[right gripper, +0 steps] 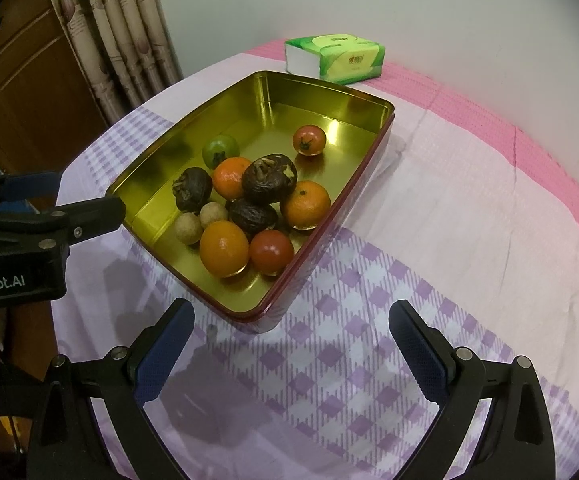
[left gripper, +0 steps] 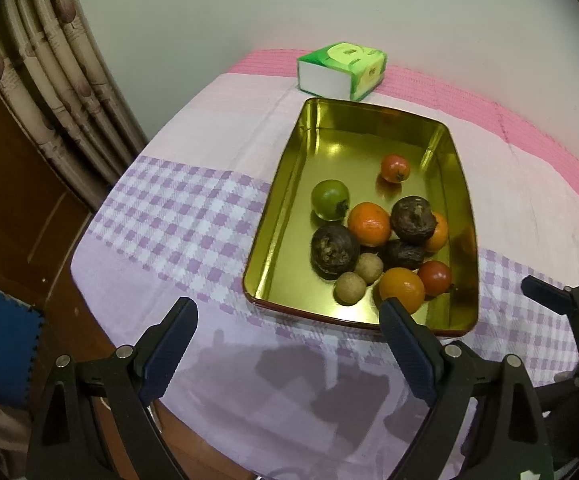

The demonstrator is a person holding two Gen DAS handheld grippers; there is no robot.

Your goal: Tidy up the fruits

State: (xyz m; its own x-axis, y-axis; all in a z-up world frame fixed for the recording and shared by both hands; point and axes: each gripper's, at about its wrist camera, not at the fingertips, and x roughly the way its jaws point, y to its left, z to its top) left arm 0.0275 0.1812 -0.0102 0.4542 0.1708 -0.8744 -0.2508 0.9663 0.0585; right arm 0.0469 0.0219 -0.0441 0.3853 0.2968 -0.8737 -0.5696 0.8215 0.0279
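A gold metal tin stands on the checked cloth and holds several fruits: orange tangerines, red tomatoes, a green tomato, dark wrinkled fruits and two small tan ones. My left gripper is open and empty just in front of the tin's near edge. My right gripper is open and empty by the tin's near right corner. Each gripper also shows in the other's view.
A green tissue pack lies behind the tin on the pink cloth. A curtain and wooden furniture stand to the left, past the table's edge. Bare cloth lies right of the tin.
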